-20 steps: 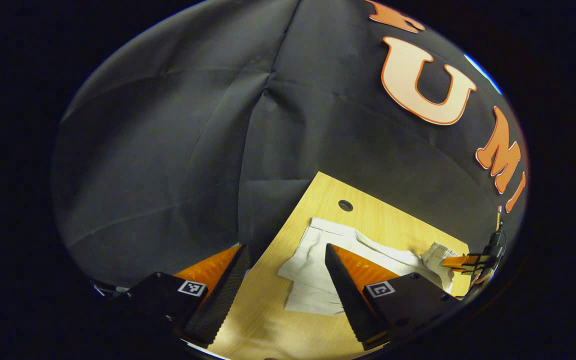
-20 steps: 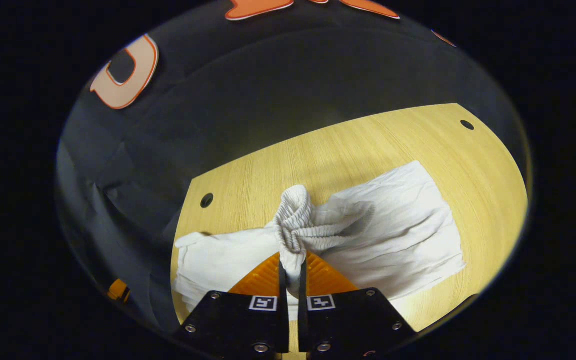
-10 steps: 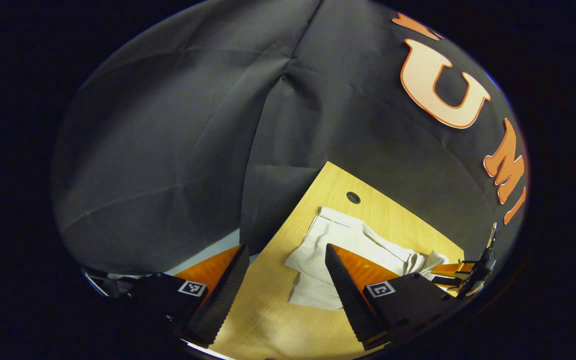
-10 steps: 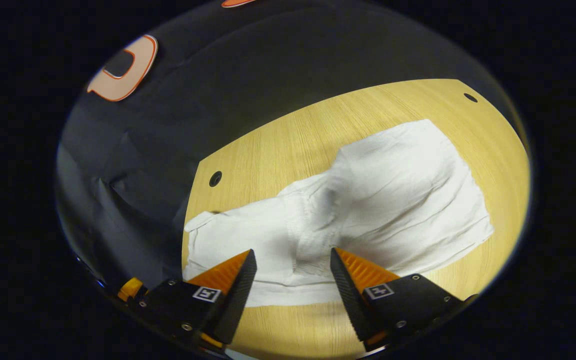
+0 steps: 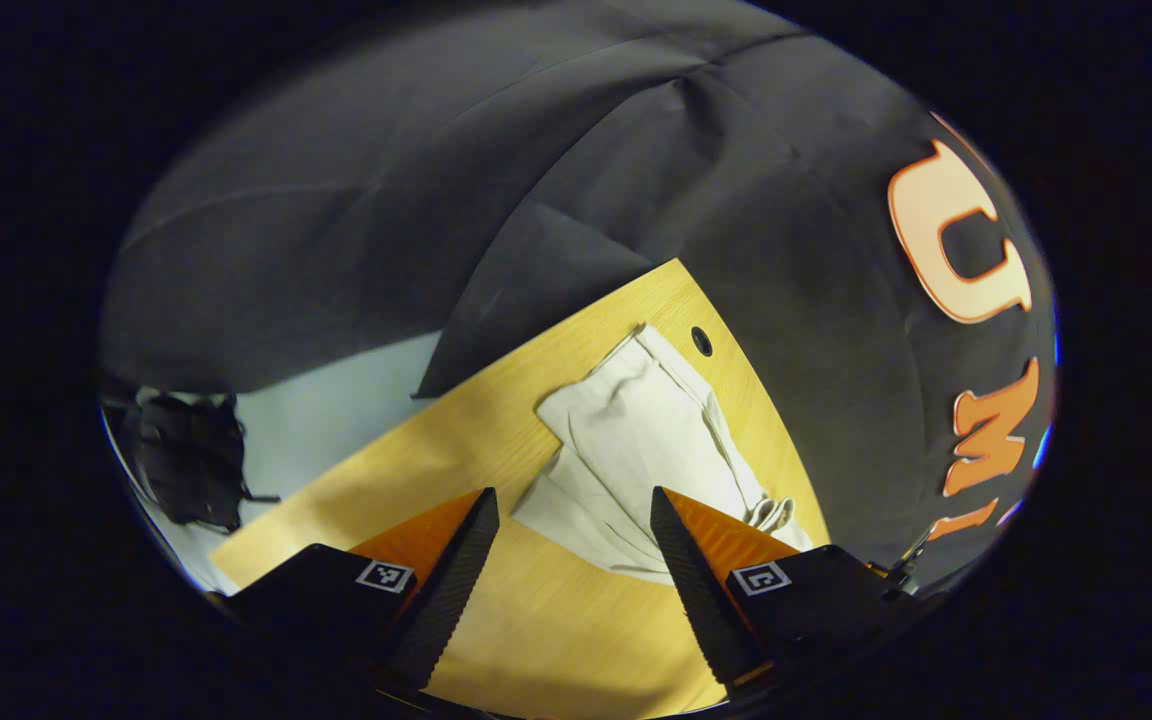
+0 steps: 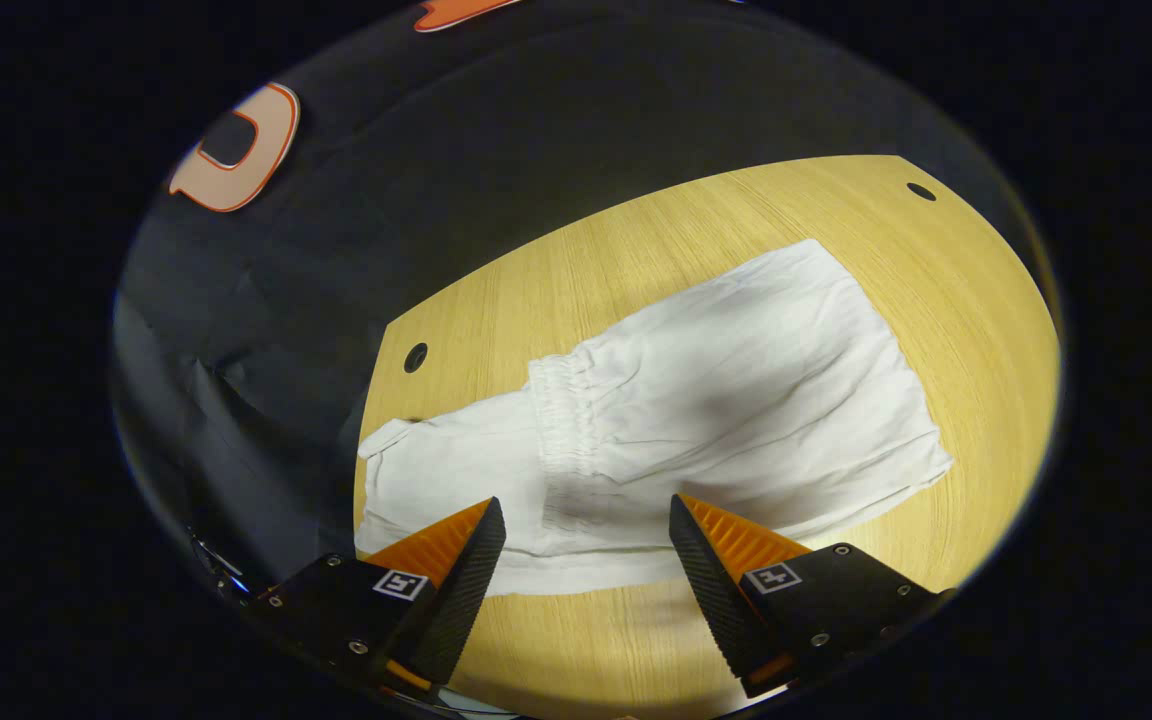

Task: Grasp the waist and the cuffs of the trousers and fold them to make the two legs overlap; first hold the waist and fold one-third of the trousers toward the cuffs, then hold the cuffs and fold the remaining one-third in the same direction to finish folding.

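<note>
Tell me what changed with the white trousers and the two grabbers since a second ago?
The right gripper let go of the waistband: a second ago it was shut on the bunched elastic, lifted up; now it is open and the waist lies folded flat over the trousers. The left gripper swung round to a new angle. It stayed open, and the trousers stayed on the wooden table.

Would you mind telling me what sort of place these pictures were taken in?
Most likely a small recording booth, not a home: black cloth hangs as a wall behind a light wooden table with round cable holes, and white trousers lie part-folded on it beneath the open right gripper.
</note>
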